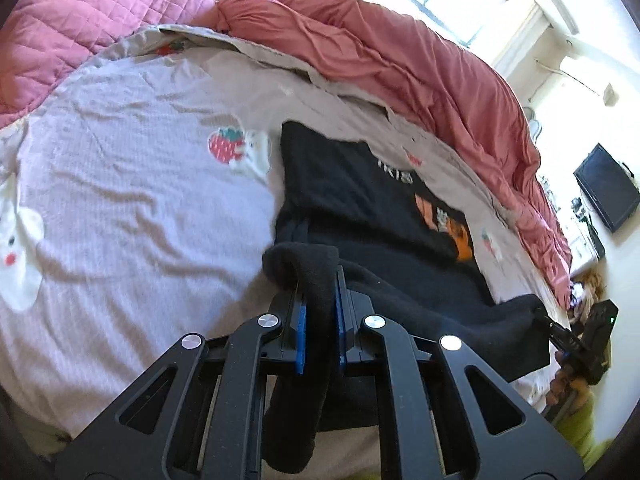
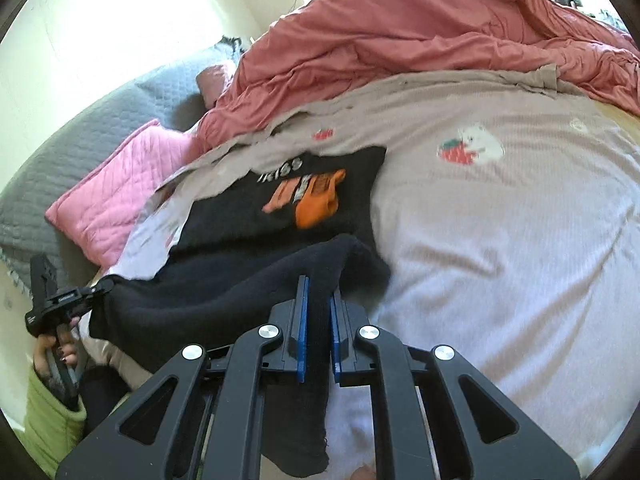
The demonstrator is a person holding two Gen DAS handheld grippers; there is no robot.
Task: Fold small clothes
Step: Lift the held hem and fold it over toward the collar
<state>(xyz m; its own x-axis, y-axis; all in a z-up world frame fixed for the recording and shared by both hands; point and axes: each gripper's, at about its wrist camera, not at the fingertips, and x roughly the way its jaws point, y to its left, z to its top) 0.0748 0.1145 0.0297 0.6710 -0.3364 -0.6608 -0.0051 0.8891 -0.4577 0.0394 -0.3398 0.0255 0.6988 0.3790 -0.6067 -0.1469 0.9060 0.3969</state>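
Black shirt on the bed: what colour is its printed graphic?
Orange, under pale lettering on the black shirt; clearest in the right wrist view.

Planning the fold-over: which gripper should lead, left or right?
Neither clearly. Left gripper and right gripper are each shut on a near corner of the black shirt, hem lifted between them. Move both together.

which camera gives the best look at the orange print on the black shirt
The right wrist view: the orange print on the black shirt shows nearly whole, mid-frame, though blurred. The left wrist view shows it smaller, at a slant near the shirt's far edge.
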